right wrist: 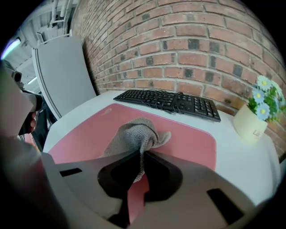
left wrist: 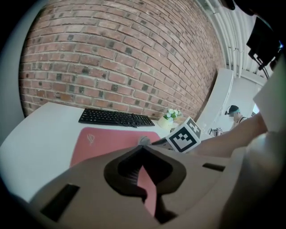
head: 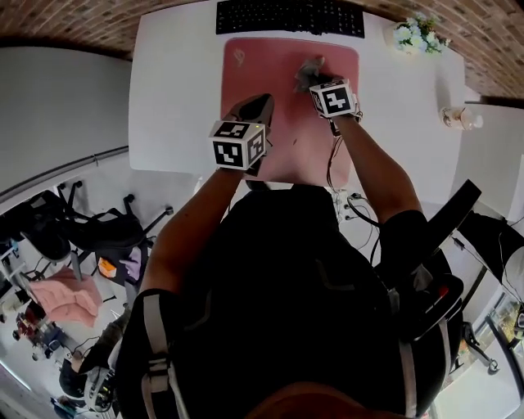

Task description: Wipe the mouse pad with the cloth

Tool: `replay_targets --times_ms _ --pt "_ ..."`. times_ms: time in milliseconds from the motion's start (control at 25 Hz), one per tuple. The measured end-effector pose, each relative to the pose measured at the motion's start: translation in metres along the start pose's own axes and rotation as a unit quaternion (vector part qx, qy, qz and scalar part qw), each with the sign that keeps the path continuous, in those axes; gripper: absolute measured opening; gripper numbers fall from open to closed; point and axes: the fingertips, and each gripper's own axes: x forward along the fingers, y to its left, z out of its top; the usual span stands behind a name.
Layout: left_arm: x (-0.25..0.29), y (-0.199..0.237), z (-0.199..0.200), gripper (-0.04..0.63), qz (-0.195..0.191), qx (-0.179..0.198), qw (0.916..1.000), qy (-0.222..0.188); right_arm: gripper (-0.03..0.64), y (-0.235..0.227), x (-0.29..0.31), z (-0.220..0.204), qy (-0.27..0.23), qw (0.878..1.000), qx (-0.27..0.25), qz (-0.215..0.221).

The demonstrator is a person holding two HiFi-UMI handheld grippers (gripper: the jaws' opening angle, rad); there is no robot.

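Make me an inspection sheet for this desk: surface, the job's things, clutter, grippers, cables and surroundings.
Surface: white desk, no spills seen.
Job's things: pink mouse pad lies flat in front of the keyboard; grey cloth is bunched on the pad's far right part.
Clutter: black keyboard along the wall side; flower pot at the far right corner; small bottle near the right edge.
Grippers: right gripper shut on the cloth; left gripper shut, empty, over the pad's left part.
Cables: cables hang below the desk's front edge.
Surroundings: brick wall behind the desk; office chairs on the floor to the left.
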Motion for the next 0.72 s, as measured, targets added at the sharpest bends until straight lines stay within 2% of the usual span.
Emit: replay_targets --times_ms 720 --pt "0.015 -0.041 0.001 0.003 -0.041 0.036 0.9984 0.009 0.031 -0.088 -0.060 -0.058 0.006 0.993 0.084 -0.085"
